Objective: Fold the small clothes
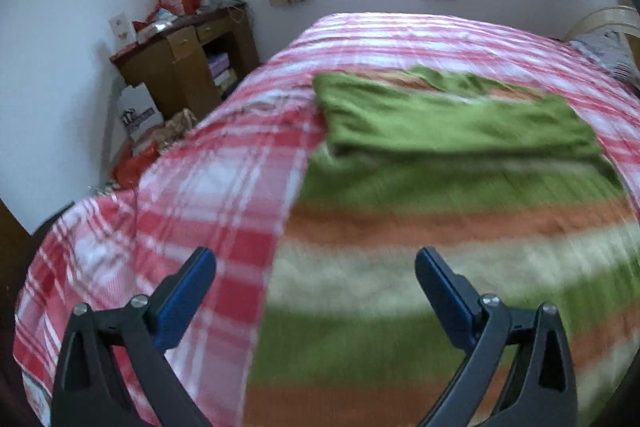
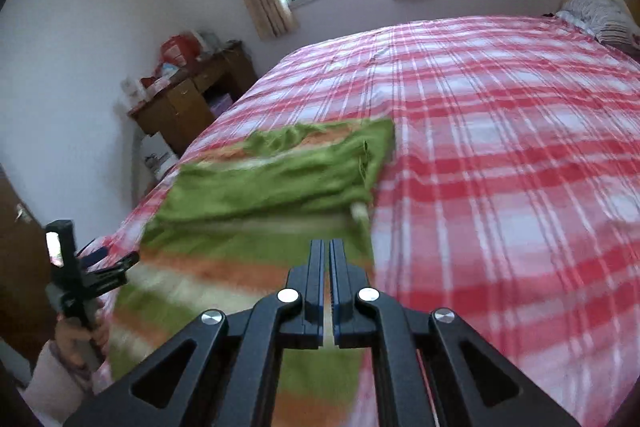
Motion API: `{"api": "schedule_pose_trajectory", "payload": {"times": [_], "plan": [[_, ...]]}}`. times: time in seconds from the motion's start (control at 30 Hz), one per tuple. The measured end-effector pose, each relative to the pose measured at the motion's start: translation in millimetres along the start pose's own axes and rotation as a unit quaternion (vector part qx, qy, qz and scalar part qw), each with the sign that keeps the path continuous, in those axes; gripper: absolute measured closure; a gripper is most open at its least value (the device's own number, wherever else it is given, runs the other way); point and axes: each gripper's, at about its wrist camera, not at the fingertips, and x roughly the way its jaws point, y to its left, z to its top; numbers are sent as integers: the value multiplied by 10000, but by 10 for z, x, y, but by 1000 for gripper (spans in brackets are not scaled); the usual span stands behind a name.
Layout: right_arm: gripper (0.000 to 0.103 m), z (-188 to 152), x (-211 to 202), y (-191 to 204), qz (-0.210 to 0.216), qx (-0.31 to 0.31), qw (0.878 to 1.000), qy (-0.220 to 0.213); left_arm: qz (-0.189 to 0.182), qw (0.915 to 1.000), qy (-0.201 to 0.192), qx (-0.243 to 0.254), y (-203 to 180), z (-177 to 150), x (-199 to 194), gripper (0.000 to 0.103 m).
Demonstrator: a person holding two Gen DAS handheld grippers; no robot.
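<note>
Two grippers worked one striped garment [image 1: 440,267] lying on the bed [image 2: 500,107], far part already folded over. Left gripper [image 1: 316,267] was spread wide w/ nothing held; right gripper [image 2: 326,259] was pressed together, apparently pinching the near hem. Best to lift evenly & align edges.

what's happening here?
A person with a gripper in each hand is folding a green, orange and white striped garment on a bed with a red plaid sheet. The right gripper is shut on the garment's near edge. The left gripper is open above it. The far part is already folded over.
</note>
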Motion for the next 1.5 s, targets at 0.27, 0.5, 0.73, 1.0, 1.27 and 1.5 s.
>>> {"api": "schedule_pose_trajectory", "payload": {"times": [0.27, 0.5, 0.73, 1.0, 1.27, 1.5], "plan": [[100, -811, -289, 497, -72, -1595, 9822, 989, -297, 9987, 195, 379, -96, -465, -377, 1], [100, -1182, -104, 873, 317, -2480, 9550, 1596, -367, 9991, 230, -3, 115, -620, -589, 1], [100, -1276, 30, 1107, 337, -3202, 9301, 1769, -128, 9997, 109, 178, 171, -714, -709, 1], [20, -1115, 20, 915, 1027, -2029, 9580, 1745, -214, 9997, 62, -112, 341, -708, -737, 1], [23, -1267, 29, 1282, 454, -3973, 8994, 1766, -75, 9998, 69, -198, 478, -709, -719, 1], [30, -1480, 358, 1520, 387, -5625, 7955, 2220, 79, 9984, 101, -543, 708, -687, -731, 1]]}}
